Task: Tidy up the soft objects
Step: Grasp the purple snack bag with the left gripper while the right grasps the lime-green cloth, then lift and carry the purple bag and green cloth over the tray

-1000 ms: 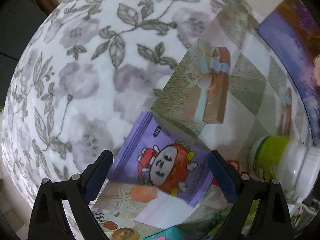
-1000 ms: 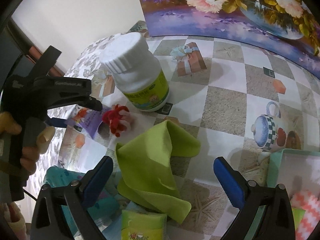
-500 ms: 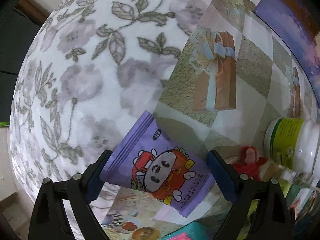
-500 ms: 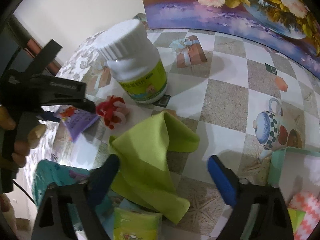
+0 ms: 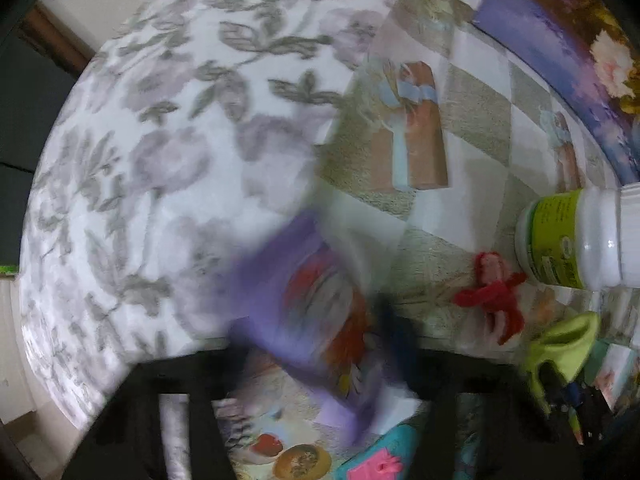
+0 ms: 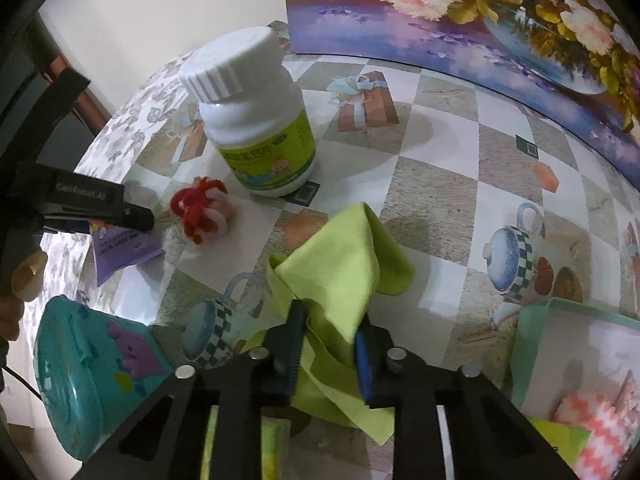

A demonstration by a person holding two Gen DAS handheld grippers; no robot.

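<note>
A purple snack packet lies at the edge of the checked table mat, blurred in the left wrist view. My left gripper points down over it, its jaws closing, and the packet buckles between the pads. The right wrist view shows the same gripper with its tip on the packet. My right gripper is closing on a lime green cloth, whose fold is bunched up between the blue pads. A red and pink fuzzy-wire toy lies between the packet and the cloth.
A white bottle with a green label stands behind the toy. A teal container lies at the near left. At the right, a mint box holds a pink and white knitted piece. A flower painting leans along the back.
Both pairs of jaws have come in from wide. The left ones now squeeze the purple packet, which has buckled. The right ones have pinched the green cloth and drawn it up into a peak.
</note>
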